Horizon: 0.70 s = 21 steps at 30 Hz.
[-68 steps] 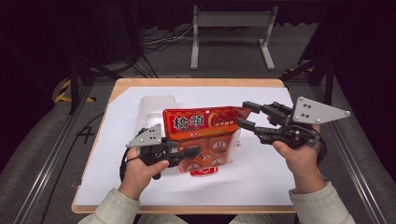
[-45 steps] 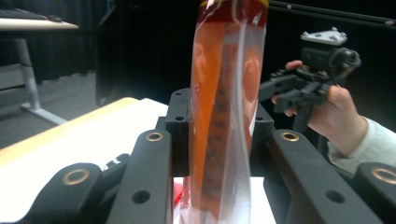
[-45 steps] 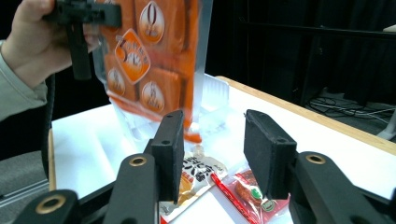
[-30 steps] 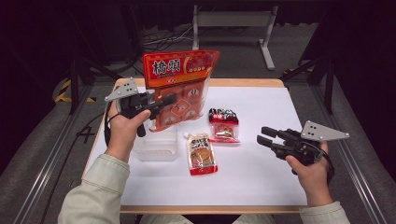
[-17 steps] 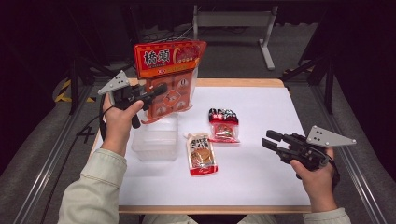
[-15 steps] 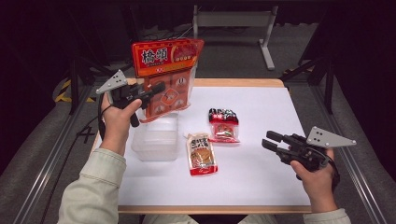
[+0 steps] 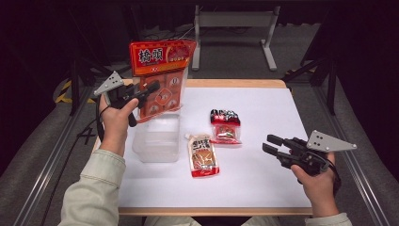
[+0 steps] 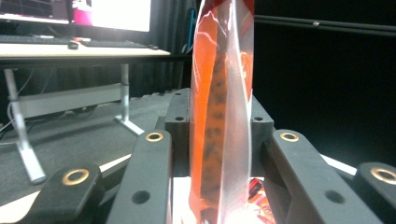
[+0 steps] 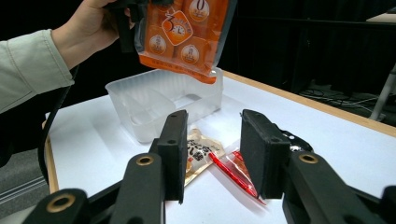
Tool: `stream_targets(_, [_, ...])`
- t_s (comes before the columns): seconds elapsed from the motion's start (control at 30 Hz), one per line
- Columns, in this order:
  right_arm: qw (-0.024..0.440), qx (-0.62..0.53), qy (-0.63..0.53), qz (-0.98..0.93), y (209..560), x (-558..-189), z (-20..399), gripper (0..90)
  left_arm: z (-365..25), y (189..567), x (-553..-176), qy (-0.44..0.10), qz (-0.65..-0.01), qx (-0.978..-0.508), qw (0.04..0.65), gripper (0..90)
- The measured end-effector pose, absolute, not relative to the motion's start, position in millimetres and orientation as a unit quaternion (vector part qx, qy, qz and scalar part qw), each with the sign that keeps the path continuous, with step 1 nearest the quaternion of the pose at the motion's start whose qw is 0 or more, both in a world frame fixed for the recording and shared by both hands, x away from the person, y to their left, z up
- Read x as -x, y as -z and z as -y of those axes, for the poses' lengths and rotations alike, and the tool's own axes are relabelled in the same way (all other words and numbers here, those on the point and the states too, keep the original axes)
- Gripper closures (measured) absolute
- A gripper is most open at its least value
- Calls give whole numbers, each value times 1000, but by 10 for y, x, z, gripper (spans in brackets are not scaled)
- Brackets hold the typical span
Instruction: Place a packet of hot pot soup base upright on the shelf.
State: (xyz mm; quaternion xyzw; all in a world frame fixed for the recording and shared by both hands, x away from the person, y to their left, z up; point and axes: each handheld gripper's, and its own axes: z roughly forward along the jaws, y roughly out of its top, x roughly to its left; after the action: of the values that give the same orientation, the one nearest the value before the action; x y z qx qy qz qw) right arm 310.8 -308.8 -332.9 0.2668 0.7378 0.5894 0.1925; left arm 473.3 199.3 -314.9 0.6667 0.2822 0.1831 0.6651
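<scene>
A large red and orange snack bag (image 7: 161,77) hangs upright over the far left of the table, above a clear plastic tub (image 7: 157,139). My left gripper (image 7: 149,88) is shut on the bag's edge; in the left gripper view the bag (image 8: 223,107) stands pinched between the two jaws. Two small sauce packets lie on the white mat: an orange-and-white one (image 7: 203,155) and a red one (image 7: 226,127). My right gripper (image 7: 269,144) hovers low at the right, open and holding nothing. In the right gripper view the jaws frame the packets (image 9: 201,156), with the tub (image 9: 161,105) and bag (image 9: 187,32) beyond.
The white mat (image 7: 263,108) covers most of a wooden tabletop (image 7: 235,84). Dark floor, metal rails and a grey stand (image 7: 233,21) surround the table. In the left gripper view a desk with monitors (image 8: 79,28) stands far behind.
The left hand has carried the bag from the table's middle up and to the far left, above the tub. Two packets now lie uncovered on the mat. The right gripper drew back to the right.
</scene>
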Motion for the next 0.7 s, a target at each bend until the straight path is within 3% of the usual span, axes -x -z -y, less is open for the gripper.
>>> stream_targets(0.7, [176,-237,-599,-744,3298,-3093,2961,618,-1919,3365,-4877,-186,-315,-639,677,708])
